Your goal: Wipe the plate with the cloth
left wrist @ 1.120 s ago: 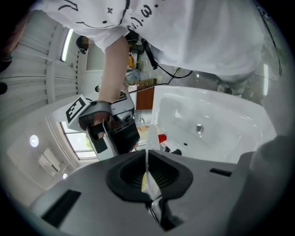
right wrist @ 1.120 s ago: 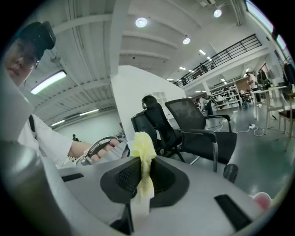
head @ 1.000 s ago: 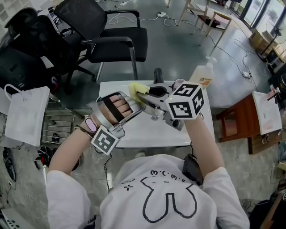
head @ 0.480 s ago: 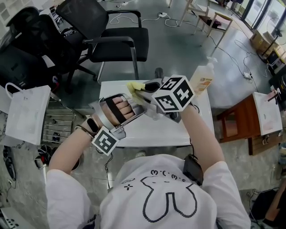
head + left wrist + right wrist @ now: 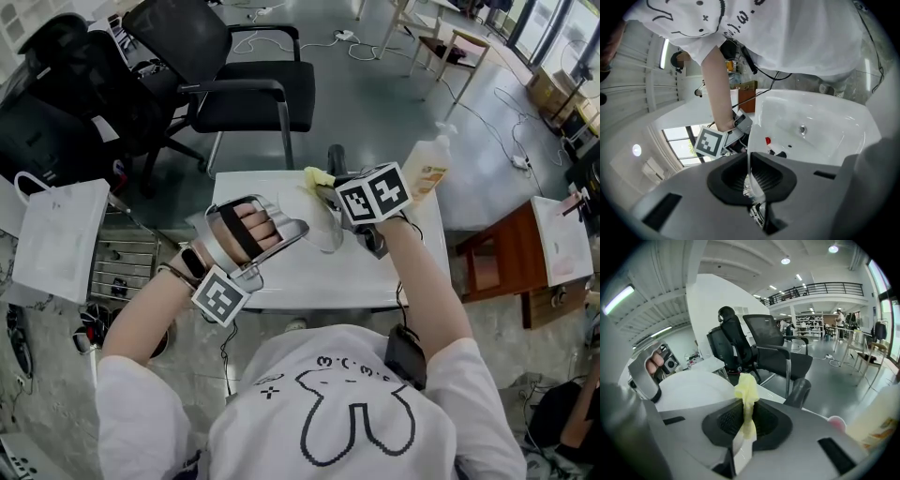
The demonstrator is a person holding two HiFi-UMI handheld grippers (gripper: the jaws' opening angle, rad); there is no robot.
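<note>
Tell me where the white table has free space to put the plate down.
Bare: the table strip along its near edge, between the left gripper and the right forearm; also its far left corner. Crowded: the far middle, where the plate, the cloth and the right gripper meet, and the far right corner with the bottle.

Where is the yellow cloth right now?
The yellow cloth is pinched in the right gripper, near the white table's far edge in the head view, just beyond the white plate that the left gripper holds.
</note>
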